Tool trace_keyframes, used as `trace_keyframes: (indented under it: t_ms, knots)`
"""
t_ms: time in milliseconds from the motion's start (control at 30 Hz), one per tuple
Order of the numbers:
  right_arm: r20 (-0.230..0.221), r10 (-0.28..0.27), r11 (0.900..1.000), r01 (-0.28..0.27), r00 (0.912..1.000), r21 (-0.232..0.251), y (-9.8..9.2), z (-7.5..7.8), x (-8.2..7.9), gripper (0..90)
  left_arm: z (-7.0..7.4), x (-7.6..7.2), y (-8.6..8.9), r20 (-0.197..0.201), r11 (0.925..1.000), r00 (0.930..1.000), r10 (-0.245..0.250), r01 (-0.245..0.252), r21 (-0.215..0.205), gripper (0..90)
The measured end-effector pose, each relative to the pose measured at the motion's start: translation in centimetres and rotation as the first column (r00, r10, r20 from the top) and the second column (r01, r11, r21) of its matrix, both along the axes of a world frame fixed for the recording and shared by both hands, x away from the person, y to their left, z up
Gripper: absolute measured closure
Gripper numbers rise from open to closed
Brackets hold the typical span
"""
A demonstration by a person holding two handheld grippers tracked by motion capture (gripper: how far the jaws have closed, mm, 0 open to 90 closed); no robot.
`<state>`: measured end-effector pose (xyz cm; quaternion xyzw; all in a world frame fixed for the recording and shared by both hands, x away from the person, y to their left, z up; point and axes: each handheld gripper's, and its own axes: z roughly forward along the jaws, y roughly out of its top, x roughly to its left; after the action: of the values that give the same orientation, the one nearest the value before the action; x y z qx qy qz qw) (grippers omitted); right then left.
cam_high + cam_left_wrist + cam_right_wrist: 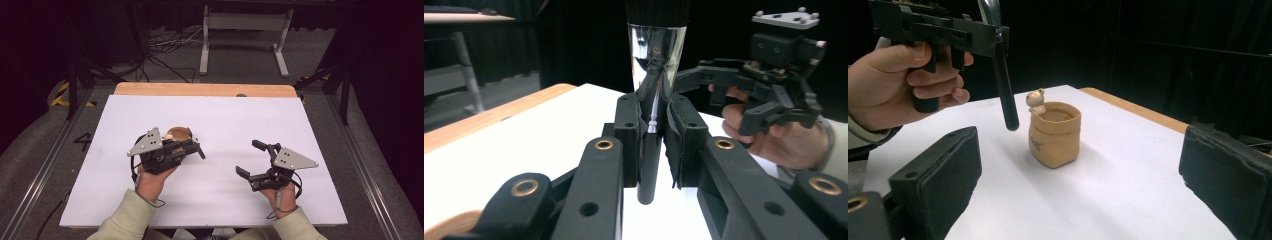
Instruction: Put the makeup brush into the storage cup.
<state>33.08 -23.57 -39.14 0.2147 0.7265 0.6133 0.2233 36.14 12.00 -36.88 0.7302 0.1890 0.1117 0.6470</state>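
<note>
The left gripper (998,35) is clamping a makeup brush (651,100) just beside the tan pouch (1054,134), while the right gripper (257,159), jaws gaping empty, is hovering well apart.

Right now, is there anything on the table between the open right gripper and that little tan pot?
No. In the right gripper view, bare white table runs from the right gripper to the tan pot; the brush in the left gripper hangs beside it.

White table (210,205), wooden far edge; tan pouch-shaped holder (1054,134) standing on it.
</note>
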Motion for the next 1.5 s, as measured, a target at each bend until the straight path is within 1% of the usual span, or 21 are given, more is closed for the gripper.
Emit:
trace_keyframes:
  t_ms: [67,167,267,300,333,467,500,600,633,700,767,800,1000,1067,1100,1133,1167,1300,1333,1467,1500]
  knots:
    - [-0.001,-0.010,1.000,0.010,0.9999,-0.002,-0.3,0.0,-0.1,2.4,0.0,0.1,0.2,-0.011,0.9996,0.9995,0.029,-0.029,0.003,77.6]
    - [0.003,-0.024,1.000,0.024,0.9997,-0.002,-0.9,0.0,-0.2,1.5,0.1,0.3,0.6,-0.010,0.9973,0.9973,0.073,-0.073,0.012,77.6]
    - [0.003,-0.038,0.999,0.038,0.9993,-0.014,-1.4,0.0,-0.3,0.4,0.1,0.5,0.9,-0.013,0.9953,0.9954,0.095,-0.095,0.015,77.7]
    - [0.002,-0.043,0.999,0.043,0.9991,-0.021,-1.6,0.0,-0.3,0.4,0.1,0.6,1.0,-0.006,0.9941,0.9942,0.107,-0.107,0.019,77.7]
    - [0.000,-0.043,0.999,0.043,0.9991,-0.019,-1.7,-0.1,-0.3,0.4,0.1,0.6,1.2,-0.009,0.9934,0.9935,0.114,-0.113,0.020,77.7]
    - [0.001,-0.052,0.998,0.052,0.9987,-0.029,-1.9,-0.2,-0.4,0.4,0.1,0.8,1.6,-0.009,0.9885,0.9886,0.150,-0.150,0.017,77.7]
    - [0.001,-0.054,0.998,0.054,0.9985,-0.033,-1.9,-0.3,-0.5,0.4,0.1,0.8,1.7,-0.003,0.9868,0.9870,0.161,-0.161,0.018,77.6]
    - [0.007,-0.064,0.997,0.064,0.9979,-0.042,-2.0,-0.4,-0.6,0.3,0.1,0.9,2.0,-0.010,0.9800,0.9801,0.198,-0.198,0.018,77.5]
    - [0.014,-0.073,0.996,0.074,0.9972,-0.042,-2.1,-0.5,-0.6,0.3,0.1,0.9,2.0,-0.005,0.9766,0.9768,0.214,-0.214,0.024,77.5]
    - [0.008,-0.081,0.996,0.081,0.9967,-0.048,-2.1,-0.7,-0.6,0.3,0.1,1.0,2.2,-0.001,0.9716,0.9719,0.236,-0.235,0.025,77.5]
    - [0.003,-0.088,0.995,0.088,0.9961,-0.048,-2.3,-0.9,-0.6,0.3,0.1,1.1,2.3,-0.003,0.9681,0.9682,0.250,-0.250,0.018,77.5]
    - [0.003,-0.088,0.995,0.088,0.9961,-0.048,-2.3,-0.9,-0.6,0.3,0.1,1.1,2.3,-0.003,0.9681,0.9682,0.250,-0.250,0.018,77.5]
    - [0.008,-0.119,0.992,0.119,0.9929,-0.043,-3.0,-1.0,-0.9,0.0,0.2,1.7,2.8,-0.016,0.9565,0.9564,0.292,-0.292,0.004,77.5]
    - [0.006,-0.126,0.991,0.127,0.9920,-0.040,-3.3,-1.1,-0.9,0.0,0.2,1.9,2.9,-0.027,0.9499,0.9496,0.312,-0.312,0.005,77.4]
    - [0.008,-0.130,0.991,0.130,0.9915,-0.038,-3.4,-1.1,-0.9,0.0,0.2,1.9,2.9,-0.030,0.9478,0.9474,0.319,-0.319,0.005,77.3]
    - [0.004,-0.132,0.990,0.132,0.9912,-0.039,-3.5,-1.1,-0.9,0.0,0.2,2.0,2.9,-0.029,0.9462,0.9457,0.324,-0.324,0.007,77.3]
    - [0.002,-0.132,0.991,0.132,0.9912,-0.035,-3.5,-1.1,-0.9,0.0,0.1,2.1,2.9,-0.031,0.9422,0.9417,0.335,-0.335,0.005,77.3]
    - [-0.002,-0.138,0.990,0.138,0.9905,-0.027,-3.6,-1.3,-0.9,0.0,0.1,2.3,2.9,-0.035,0.9313,0.9306,0.364,-0.364,0.010,77.4]
    - [-0.006,-0.139,0.990,0.139,0.9902,-0.027,-3.6,-1.3,-0.9,0.0,0.0,2.4,2.8,-0.033,0.9272,0.9266,0.375,-0.374,0.009,77.4]
    - [-0.007,-0.142,0.990,0.142,0.9899,-0.029,-3.6,-1.3,-0.9,0.0,0.0,2.4,2.7,-0.030,0.9155,0.9150,0.402,-0.402,0.019,77.3]
    - [-0.006,-0.142,0.989,0.142,0.9898,-0.028,-3.7,-1.3,-1.0,0.0,0.0,2.4,2.6,-0.026,0.9096,0.9092,0.416,-0.415,0.020,77.3]
